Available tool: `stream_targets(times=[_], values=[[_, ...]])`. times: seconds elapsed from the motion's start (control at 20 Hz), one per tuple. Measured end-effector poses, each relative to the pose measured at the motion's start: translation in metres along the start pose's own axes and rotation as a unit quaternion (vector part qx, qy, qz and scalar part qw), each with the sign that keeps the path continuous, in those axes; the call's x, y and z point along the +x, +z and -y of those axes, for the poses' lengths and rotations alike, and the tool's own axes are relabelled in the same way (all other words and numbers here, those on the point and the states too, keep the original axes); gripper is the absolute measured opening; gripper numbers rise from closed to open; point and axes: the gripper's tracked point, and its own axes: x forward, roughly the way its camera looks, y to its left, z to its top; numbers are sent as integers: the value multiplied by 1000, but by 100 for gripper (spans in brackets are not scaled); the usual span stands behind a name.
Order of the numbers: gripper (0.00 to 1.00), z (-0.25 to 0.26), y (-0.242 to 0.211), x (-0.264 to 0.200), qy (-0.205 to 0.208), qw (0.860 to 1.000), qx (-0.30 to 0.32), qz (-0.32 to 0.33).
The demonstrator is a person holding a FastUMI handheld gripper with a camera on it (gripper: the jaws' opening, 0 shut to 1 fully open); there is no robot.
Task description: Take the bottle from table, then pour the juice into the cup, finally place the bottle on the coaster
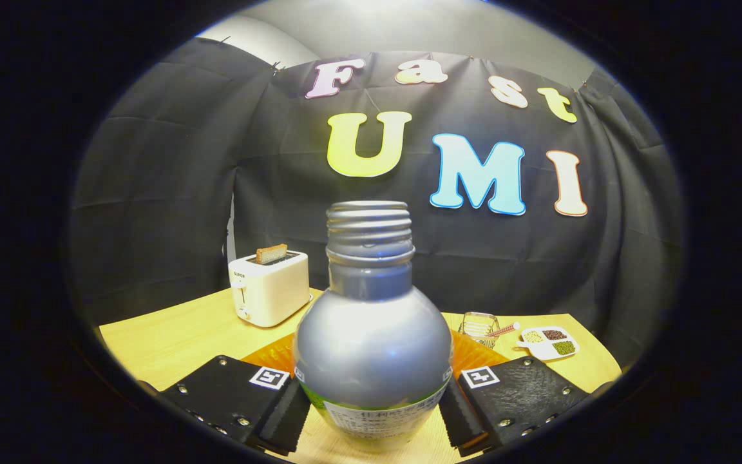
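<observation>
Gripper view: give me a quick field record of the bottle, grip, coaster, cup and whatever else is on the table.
bottle: silver, upright, cap off, between the fingers
gripper: both fingers pressed on the bottle's sides
coaster: orange, directly behind the bottle
cup: clear glass, beyond the coaster
toaster: far side, bread in slot
dish: white, divided, beside the cup
table: wooden

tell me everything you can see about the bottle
The bottle is silver and looks like metal, with a rounded shoulder, a short neck and a threaded mouth with no cap on. A pale printed label with a green edge wraps its lower body. It stands upright between the fingers of the gripper, whose pads press on both its sides. The orange coaster lies just behind it. Its base is cut off from sight.
</observation>
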Motion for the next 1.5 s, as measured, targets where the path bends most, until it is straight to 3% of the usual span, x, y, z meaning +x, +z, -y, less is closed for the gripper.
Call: stream_targets(times=[0.4,0.8,1.5], values=[[83,0,-30,34,-9,998,60,2],[83,-6,-80,82,-26,999,46,-12],[84,-1,-98,96,-32,998,56,9]])
